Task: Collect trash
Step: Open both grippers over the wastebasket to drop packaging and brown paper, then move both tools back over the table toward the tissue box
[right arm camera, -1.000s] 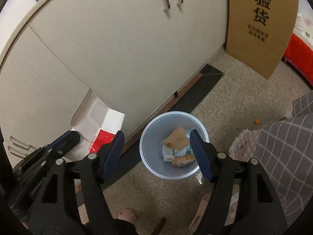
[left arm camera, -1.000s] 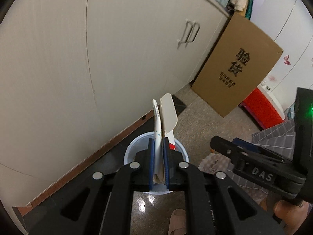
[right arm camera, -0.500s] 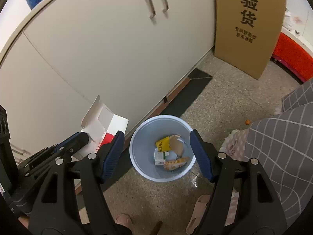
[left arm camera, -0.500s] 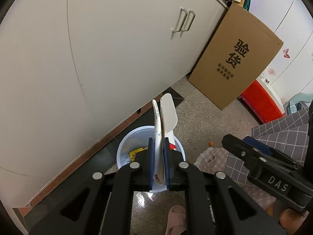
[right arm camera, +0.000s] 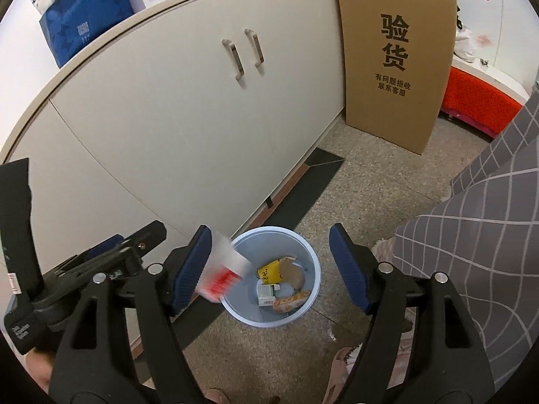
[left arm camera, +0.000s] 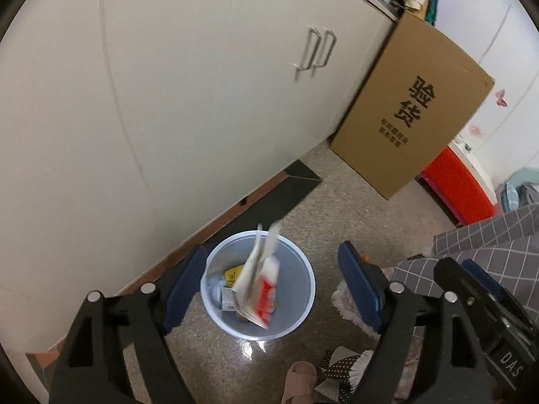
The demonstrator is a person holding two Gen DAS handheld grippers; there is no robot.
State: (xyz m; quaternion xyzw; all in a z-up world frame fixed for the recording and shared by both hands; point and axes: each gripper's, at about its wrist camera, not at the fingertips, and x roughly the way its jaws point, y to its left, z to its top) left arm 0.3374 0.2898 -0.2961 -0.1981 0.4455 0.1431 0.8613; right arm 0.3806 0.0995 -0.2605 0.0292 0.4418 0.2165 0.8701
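A white and red carton [left arm camera: 257, 286] is blurred in mid-air, falling over the light blue trash bin [left arm camera: 303, 306] on the floor. It also shows in the right wrist view [right arm camera: 222, 269], above the bin's [right arm camera: 303, 313] left rim. My left gripper [left arm camera: 273, 289] is open and empty above the bin. My right gripper [right arm camera: 269, 269] is open and empty, also above the bin. Inside the bin lie a yellow packet [right arm camera: 267, 271], a brown scrap [right arm camera: 293, 271] and other wrappers.
White cabinets [left arm camera: 202, 101] stand behind the bin. A tall cardboard box [left arm camera: 411, 114] leans at the right, with a red object [left arm camera: 458, 188] beyond it. The person's checked clothing [right arm camera: 471, 235] and slippers [left arm camera: 299, 380] are near the bin.
My left gripper has opened and let go of the carton, which now drops towards the bin. Both grippers have risen a little.
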